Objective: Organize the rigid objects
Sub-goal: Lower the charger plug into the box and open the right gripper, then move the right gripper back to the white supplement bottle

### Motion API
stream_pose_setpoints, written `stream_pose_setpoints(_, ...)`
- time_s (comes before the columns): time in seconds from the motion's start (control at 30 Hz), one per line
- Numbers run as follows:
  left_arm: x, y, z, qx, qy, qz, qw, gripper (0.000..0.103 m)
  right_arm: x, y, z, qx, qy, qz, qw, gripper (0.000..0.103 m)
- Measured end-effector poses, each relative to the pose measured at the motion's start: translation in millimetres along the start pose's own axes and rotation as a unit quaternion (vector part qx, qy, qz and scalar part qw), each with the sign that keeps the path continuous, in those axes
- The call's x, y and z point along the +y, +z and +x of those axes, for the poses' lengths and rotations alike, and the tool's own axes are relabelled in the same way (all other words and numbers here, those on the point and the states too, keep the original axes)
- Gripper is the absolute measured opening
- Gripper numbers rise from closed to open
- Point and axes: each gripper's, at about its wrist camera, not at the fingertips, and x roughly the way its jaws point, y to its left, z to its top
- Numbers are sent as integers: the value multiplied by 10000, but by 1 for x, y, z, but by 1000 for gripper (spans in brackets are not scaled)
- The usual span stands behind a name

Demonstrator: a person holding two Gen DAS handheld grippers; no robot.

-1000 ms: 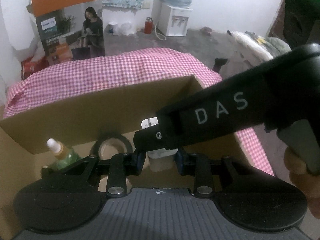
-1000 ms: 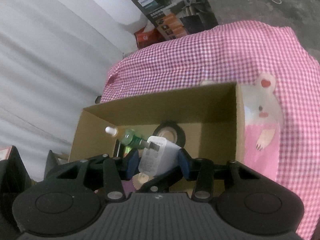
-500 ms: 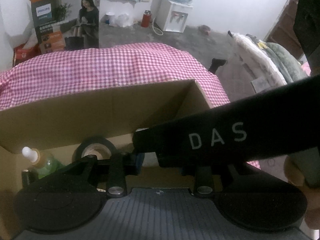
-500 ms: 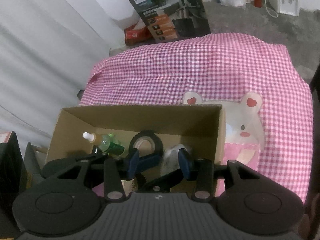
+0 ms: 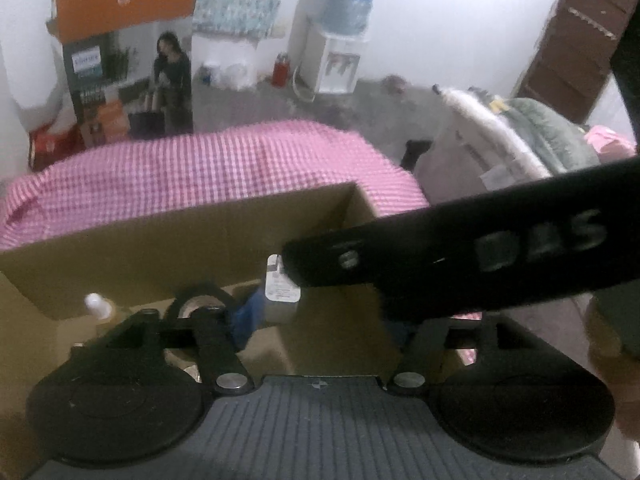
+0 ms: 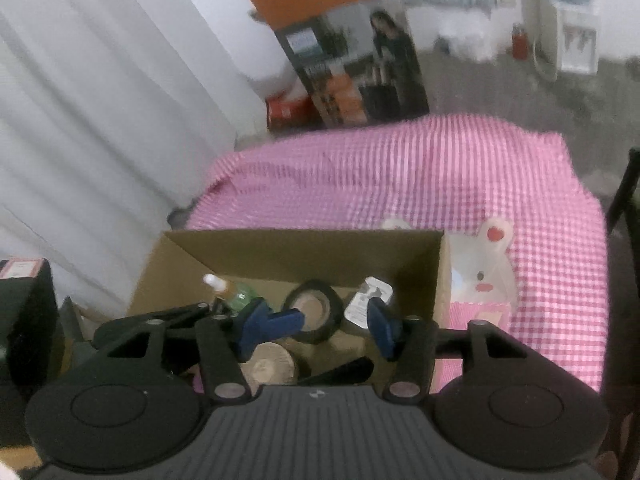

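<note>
Since the earlier frames, both hand-held grippers have let go of the white charger and drawn back from the cardboard box (image 6: 280, 248). Your right hand-held gripper (image 6: 316, 320) has its jaws opening with nothing pressed between them; the charger (image 6: 366, 300) now leans inside the box against the right wall, just beside the roll of black tape (image 6: 314, 312). Your left hand-held gripper (image 5: 320, 320) is likewise opening, its jaws apart and empty, with the charger (image 5: 280, 292) standing beyond them. A dropper bottle (image 6: 228, 292) lies at the box's left, so the rigid items sit grouped in one container. The box rests on the pink checked cloth (image 6: 440, 176), probably to keep sorted things off the cloth.
</note>
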Motion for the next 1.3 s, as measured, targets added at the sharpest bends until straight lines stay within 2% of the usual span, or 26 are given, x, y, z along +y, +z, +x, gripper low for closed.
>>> stream_pose_setpoints(0.07,-4,-6,-18,-180,-18,72,9998,72,8,-10,-23,-280,36,-41,9996,65)
stream_pose_setpoints(0.2,-11,-25,-57,-547,-161,226,9981,85,24,-34,-70,-824,142,-132,9964,75)
stream_pose_setpoints(0.3,-15,-45,-89,-840,-264,362,9955,89,38,-54,-105,-1172,190,-217,9927,82)
stream_pose_setpoints(0.37,-16,-59,-109,-1045,-345,358,9933,93,49,-68,-126,-1382,252,-275,9897,94)
stream_pose_setpoints(0.43,-15,-74,-128,-1213,-480,332,9909,97,61,-83,-145,-1608,243,-413,9858,100)
stream_pose_setpoints(0.53,-13,-94,-149,-1275,-708,535,9879,103,82,-105,-166,-1822,65,-679,9809,103)
stream_pose_setpoints(0.63,-11,-117,-167,-1284,-644,628,9876,103,104,-121,-179,-1864,-57,-951,9779,103)
stream_pose_setpoints(0.77,-4,-147,-187,-1322,-651,563,9875,103,134,-140,-187,-1822,-354,-1274,9743,103)
stream_pose_setpoints(0.87,11,-172,-201,-1431,-584,390,9872,103,157,-156,-186,-1820,-716,-1655,9666,103)
stream_pose_setpoints(1.03,36,-203,-218,-1489,-387,-25,9881,103,197,-180,-160,-1534,-1348,-2097,9562,103)
stream_pose_setpoints(1.17,53,-219,-228,-1701,-137,-220,9851,103,219,-198,-141,-1437,-1411,-2323,9516,103)
stream_pose_setpoints(1.23,56,-226,-232,-1822,112,-233,9829,103,226,-207,-135,-1482,-1301,-2487,9483,103)
stream_pose_setpoints(1.3,60,-231,-231,-1737,254,-254,9842,103,226,-213,-129,-1523,-1050,-2519,9499,103)
